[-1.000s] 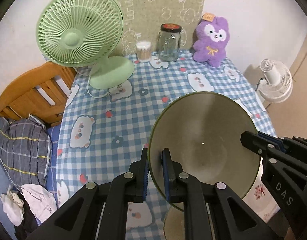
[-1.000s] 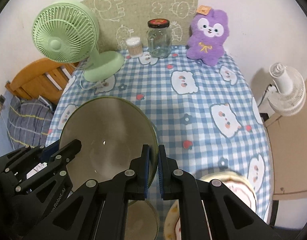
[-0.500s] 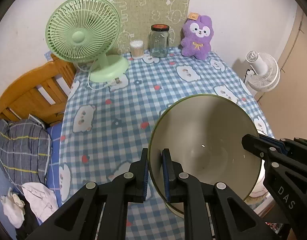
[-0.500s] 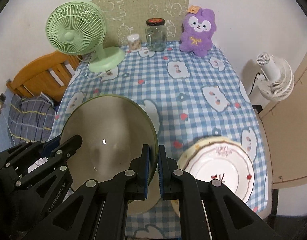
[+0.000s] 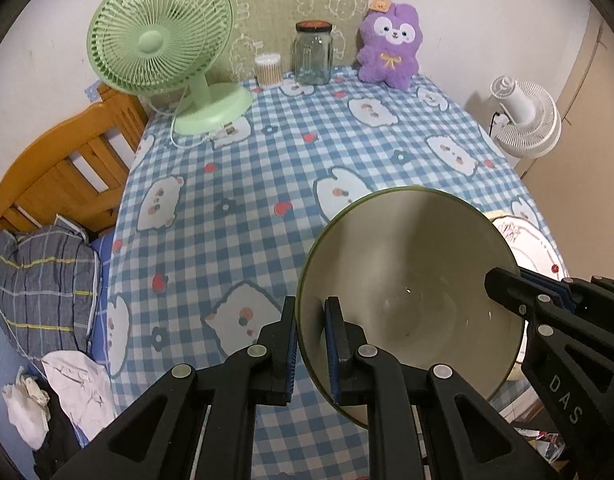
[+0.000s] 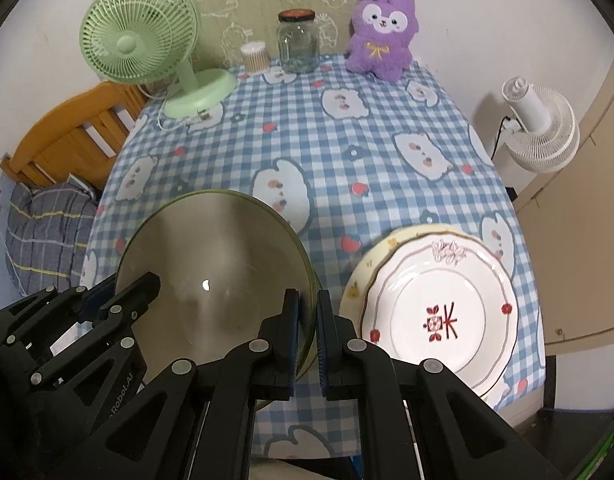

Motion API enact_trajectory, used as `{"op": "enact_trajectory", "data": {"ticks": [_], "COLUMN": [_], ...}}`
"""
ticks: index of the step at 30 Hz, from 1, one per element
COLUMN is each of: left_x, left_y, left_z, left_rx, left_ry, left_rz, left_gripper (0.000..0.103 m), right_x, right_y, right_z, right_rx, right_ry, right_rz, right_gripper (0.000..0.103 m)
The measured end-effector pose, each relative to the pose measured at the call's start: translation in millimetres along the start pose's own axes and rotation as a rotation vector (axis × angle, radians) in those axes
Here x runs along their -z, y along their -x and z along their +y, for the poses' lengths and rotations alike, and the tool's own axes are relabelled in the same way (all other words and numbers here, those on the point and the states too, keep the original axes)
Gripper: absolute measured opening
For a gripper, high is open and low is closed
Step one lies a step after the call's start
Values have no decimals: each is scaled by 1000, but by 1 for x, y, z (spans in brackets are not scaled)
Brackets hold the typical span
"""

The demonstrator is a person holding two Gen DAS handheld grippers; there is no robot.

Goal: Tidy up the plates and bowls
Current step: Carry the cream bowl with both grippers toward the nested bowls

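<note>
**Both tools clamped on one green-rimmed bowl**

The left tool (image 5: 311,344) is closed on the left side of the bowl's rim, one finger inside the wall and one outside. The right tool (image 6: 308,334) pinches the opposite side of the rim the same way, so the bowl (image 5: 411,300) hangs between the two, tilted with its pale inside facing the cameras (a small glint shows near its bottom). It is held over the near part of the surface (image 6: 347,152), which wears a blue-and-white checked cloth printed with white cartoon animals.

Just right of the bowl, a white plate (image 6: 443,312) with red flower marks and a red emblem lies on top of a cream plate (image 6: 367,264) whose edge shows at its left.

At the far edge stand a green desk fan (image 5: 167,48), a small tub of cotton swabs (image 5: 269,70), a glass jar (image 5: 313,54) and a purple plush toy (image 5: 391,48). A white fan (image 6: 539,128) stands off the surface on the right, and a wooden bed frame (image 5: 59,164) on the left.
</note>
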State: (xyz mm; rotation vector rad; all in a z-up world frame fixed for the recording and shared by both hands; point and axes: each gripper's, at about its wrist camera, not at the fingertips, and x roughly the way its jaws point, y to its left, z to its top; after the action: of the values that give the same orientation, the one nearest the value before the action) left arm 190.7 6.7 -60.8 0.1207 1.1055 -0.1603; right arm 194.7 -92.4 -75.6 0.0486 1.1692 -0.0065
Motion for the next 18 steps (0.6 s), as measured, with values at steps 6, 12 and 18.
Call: {"op": "enact_trajectory", "data": {"ticks": [6, 12, 18], "left_x": [7, 9, 9], "left_y": [-8, -17, -24], "left_z": [-3, -7, -8], "left_rx": [-3, -9, -15], "left_ry": [-12, -20, -29], "left_rz": [24, 47, 55], "left_gripper": [10, 10, 10], "right_x": [6, 8, 8], "right_y": [-10, -20, -27], "right_z": [-2, -5, -6], "right_rx": [8, 8, 4], "right_ry": [-4, -11, -14], "right_rz": [27, 53, 68], "right_gripper": [10, 10, 10]}}
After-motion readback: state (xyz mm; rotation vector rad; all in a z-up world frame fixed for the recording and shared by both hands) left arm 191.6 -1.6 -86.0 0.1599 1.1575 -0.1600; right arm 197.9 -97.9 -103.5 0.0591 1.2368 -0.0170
